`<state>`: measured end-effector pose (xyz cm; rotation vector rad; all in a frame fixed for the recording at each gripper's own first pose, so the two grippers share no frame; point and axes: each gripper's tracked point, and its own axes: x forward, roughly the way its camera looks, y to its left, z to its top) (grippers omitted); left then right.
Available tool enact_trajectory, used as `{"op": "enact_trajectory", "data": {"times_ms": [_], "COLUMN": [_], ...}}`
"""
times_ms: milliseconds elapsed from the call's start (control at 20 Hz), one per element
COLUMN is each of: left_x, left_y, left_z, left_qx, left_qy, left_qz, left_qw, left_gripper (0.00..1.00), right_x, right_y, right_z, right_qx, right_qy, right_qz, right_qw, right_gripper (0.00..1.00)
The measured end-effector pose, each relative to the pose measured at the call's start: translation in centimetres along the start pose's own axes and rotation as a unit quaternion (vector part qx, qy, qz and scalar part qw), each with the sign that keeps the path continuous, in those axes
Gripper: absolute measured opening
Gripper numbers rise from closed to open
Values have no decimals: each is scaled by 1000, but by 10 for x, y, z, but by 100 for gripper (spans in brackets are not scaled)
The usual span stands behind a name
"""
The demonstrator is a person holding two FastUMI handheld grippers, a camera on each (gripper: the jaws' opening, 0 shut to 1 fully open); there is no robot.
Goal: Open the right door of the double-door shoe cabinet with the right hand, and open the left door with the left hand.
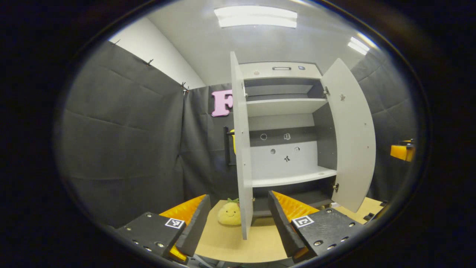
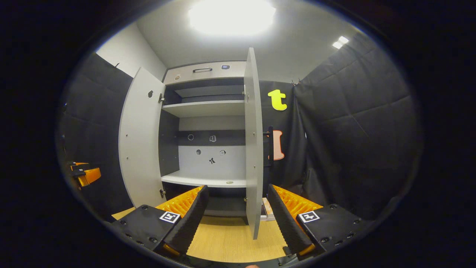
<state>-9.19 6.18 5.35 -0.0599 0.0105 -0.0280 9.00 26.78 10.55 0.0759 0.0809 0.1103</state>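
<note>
Wooden floor (image 1: pixel 238 242) bears shoe cabinet (image 1: pixel 284 70), both doors swung open.

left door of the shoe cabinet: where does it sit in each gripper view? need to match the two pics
Left gripper view: the left door stands edge-on at centre, swung out toward the camera, its lower edge between the left tool's open fingers.
Right gripper view: the left door is at left, its inner face showing, hinged to the cabinet's left side.
Shared landmark: the dark handle on the top panel.
</note>
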Motion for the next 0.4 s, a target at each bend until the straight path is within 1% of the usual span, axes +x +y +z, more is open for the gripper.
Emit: {"op": "enact_trajectory", "data": {"times_ms": [150, 200, 300, 350, 400], "left_x": [0, 0, -1, -1, -1], "left_y": [-2, -1, -3, -4, -4], "left_z": [9, 12, 13, 12, 11], "left_qx": [5, 12, 22, 22, 19], "left_qy": [-16, -21, -22, -21, -19], "left_qz": [1, 5, 5, 2, 0], "left_qw": [1000, 1000, 1000, 1000, 1000], "left_gripper": [90, 89, 89, 90, 89], "right_x": [-1, -1, 0, 0, 1], "right_y": [-4, -5, -3, -3, -5], "right_z": [2, 3, 4, 4, 4], "right_qx": [-9, -10, -1, 4, 6], "right_qy": [-8, -9, -11, -11, -10], "right_qz": [-9, -12, -8, -6, -7], "right_qw": [1000, 1000, 1000, 1000, 1000], "right_gripper": [99, 99, 99, 100, 99]}}
